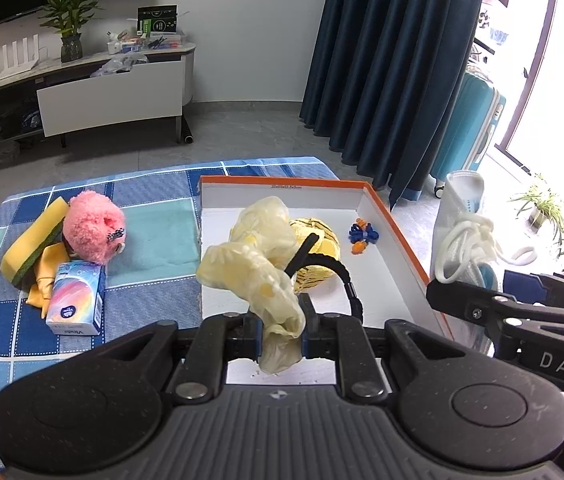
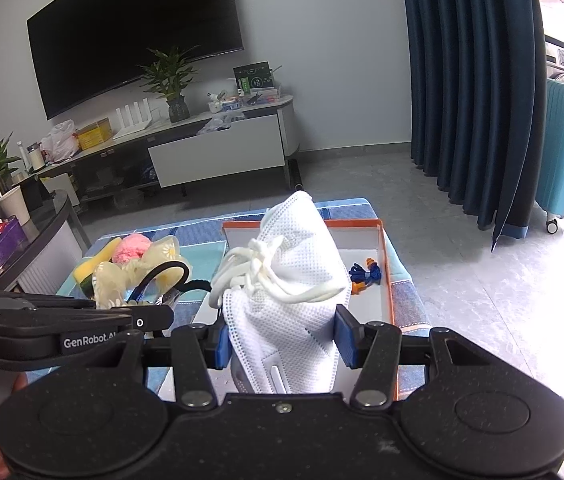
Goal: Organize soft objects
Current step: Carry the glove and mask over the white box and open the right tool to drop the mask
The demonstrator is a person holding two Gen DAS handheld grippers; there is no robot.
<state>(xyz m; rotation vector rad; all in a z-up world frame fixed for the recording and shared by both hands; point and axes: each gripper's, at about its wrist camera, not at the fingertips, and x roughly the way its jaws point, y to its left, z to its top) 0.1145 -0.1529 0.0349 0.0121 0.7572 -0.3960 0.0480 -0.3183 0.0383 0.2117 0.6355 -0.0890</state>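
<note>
**Both grippers loaded, held above the box**

Left gripper (image 1: 281, 330): fingers pinched narrow on a pale yellow translucent glove (image 1: 260, 264), which stands up over the white, orange-rimmed box (image 1: 395, 220). In the box: a yellow striped plush (image 1: 321, 248) with a black strap across it, and blue-and-orange earplugs (image 1: 363, 237) near the right wall.

Right gripper (image 2: 280, 344): blue pads closed against the sides of a white mesh face mask (image 2: 293, 280), ear loops bundled on its left, held above the box.

On the blue checked cloth (image 1: 154, 236), left of the box: pink fluffy toy (image 1: 94, 230), yellow-green sponge (image 1: 34, 240), tissue pack (image 1: 78, 298).
</note>
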